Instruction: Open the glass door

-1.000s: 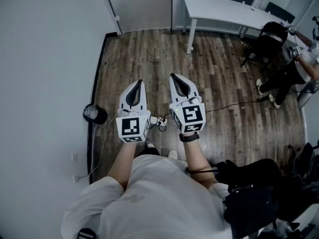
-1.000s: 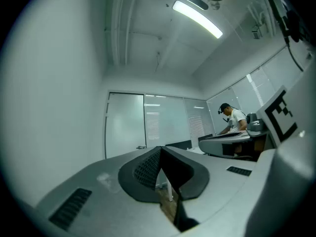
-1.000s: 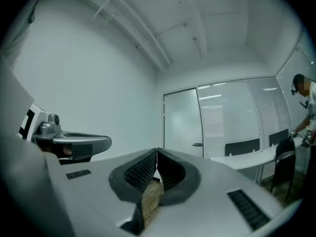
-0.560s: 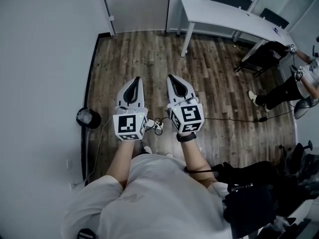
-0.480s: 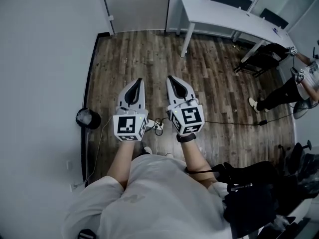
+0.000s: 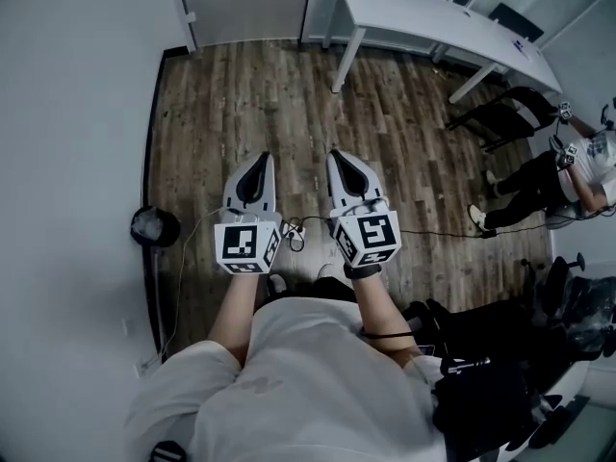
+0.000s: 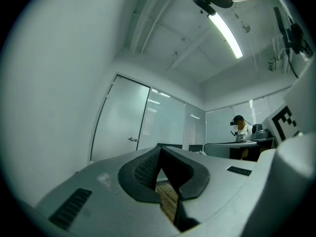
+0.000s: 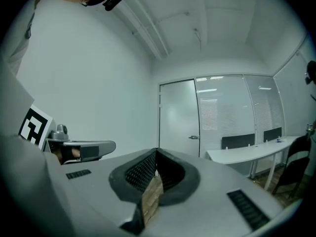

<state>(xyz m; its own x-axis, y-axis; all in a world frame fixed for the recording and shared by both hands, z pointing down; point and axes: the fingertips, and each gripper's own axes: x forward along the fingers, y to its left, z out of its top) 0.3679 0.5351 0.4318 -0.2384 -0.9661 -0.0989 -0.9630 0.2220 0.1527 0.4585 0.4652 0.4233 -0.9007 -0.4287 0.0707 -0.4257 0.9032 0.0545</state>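
Both empty and pressed together, left tool point(image 6: 258, 162) and right tool point(image 6: 339, 159) face the glass door point(image 6: 241, 3) at twelve o'clock — shut tips may slip off its handle point(image 8: 194, 138).

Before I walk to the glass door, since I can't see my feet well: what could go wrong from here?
1. The thin black cable crosses the wooden floor just ahead of your feet, so you might trip on it.
2. The left claw and right claw are both shut. Neither could likely take the small metal door handle on the frosted glass door until it opens.
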